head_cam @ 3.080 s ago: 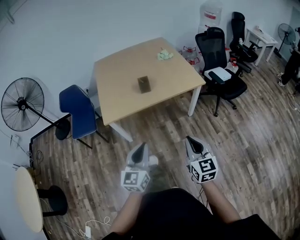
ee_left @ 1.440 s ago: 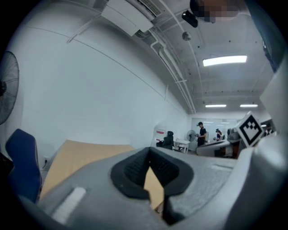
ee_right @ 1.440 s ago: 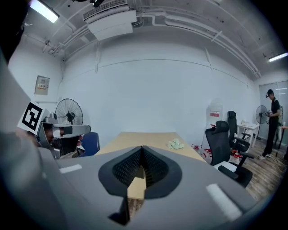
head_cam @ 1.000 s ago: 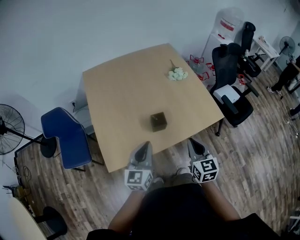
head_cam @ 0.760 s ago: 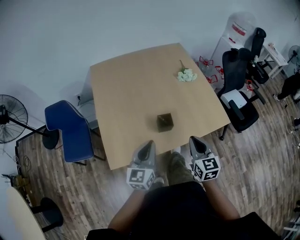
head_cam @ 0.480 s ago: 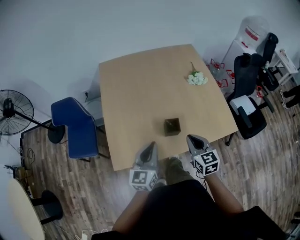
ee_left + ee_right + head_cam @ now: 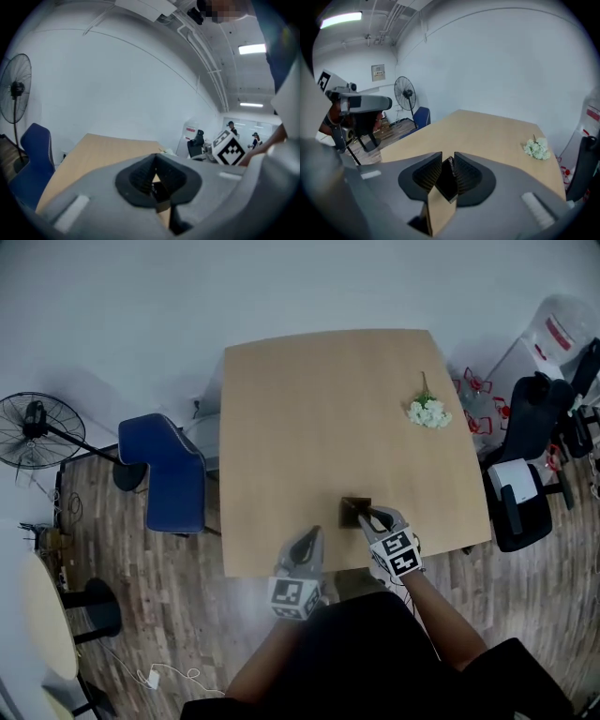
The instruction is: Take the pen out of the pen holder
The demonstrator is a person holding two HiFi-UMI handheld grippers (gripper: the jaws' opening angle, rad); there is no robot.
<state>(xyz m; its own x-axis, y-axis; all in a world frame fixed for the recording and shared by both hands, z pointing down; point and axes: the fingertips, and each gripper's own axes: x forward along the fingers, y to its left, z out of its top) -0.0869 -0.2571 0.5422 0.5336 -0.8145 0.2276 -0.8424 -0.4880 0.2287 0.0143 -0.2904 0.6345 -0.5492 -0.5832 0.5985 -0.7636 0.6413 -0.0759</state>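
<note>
Office floor, pale walls. Square wooden desk nearly bare: a small bunch of white flowers toward its far right, a brown box-shaped pen holder near the front edge. Blue chair at the desk's left side.

Step in hand: the reach, at its end, grasp not yet confirmed. Right hand-held gripper is over the holder's open top, jaws a narrow gap apart, the holder's dark mouth showing between them. A thin sliver in that gap reads as the pen, upright in the holder. Whether the pads touch it, cannot tell.

Left hand-held gripper hangs at the desk's front edge, just left of the holder and apart from it. Its jaw tips meet and nothing is gripped.

Next move, as judged: clench the right jaws on the pen shaft, then lift straight up along the holder's axis.

Risk: the holder looks light and may ride up with the pen. The idle left gripper is near enough to steady it.
</note>
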